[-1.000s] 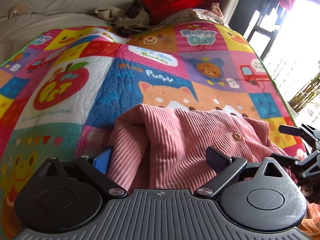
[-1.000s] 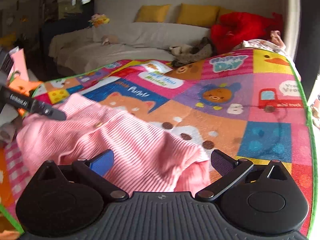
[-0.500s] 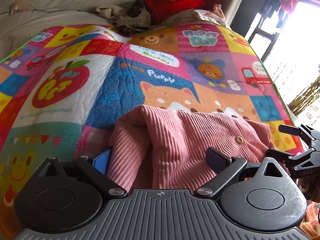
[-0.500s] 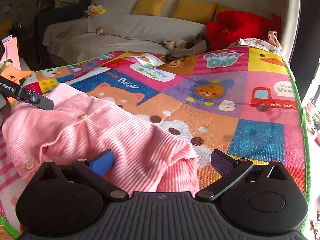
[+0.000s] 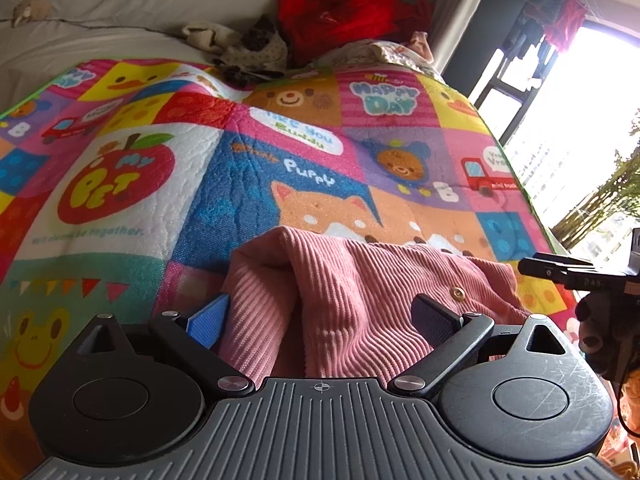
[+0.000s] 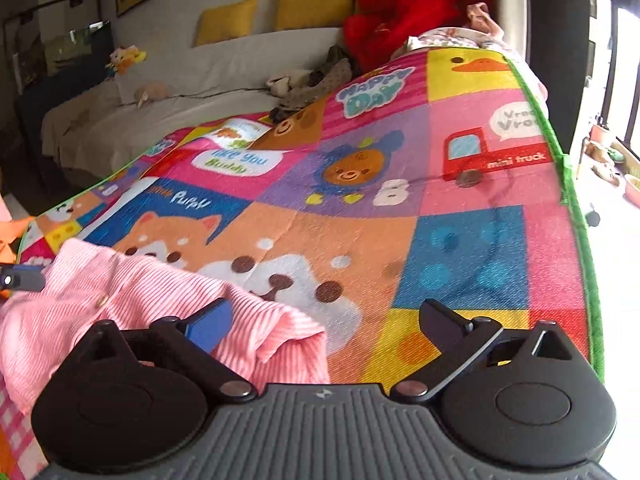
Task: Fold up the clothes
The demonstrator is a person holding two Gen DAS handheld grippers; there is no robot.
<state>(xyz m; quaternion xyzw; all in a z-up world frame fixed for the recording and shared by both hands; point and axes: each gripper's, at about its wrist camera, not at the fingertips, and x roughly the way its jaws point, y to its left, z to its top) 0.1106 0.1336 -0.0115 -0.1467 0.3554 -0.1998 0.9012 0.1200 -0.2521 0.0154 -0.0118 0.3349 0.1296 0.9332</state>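
Both grippers stand wide open, gripping nothing: left gripper [image 5: 320,314] straddles the pink corduroy shirt [image 5: 360,292]; right gripper [image 6: 324,320] has slid rightwards off it — fold released.

Both wrist cams low, close, facing sofa; share mat [image 5: 248,184] w/ garment [image 6: 132,300].

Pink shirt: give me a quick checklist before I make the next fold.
1. Left gripper open: ok, fingers spread wide.
2. Shirt between the left fingers: ok, cloth bunched there.
3. Right gripper open: ok.
4. Shirt in the right gripper's span: not ok, only its corner sits by the blue finger; the rest of the gap shows bare mat.
5. Shirt lying flat: not ok, it is humped and creased.
6. Mat beyond the shirt free for folding: ok.
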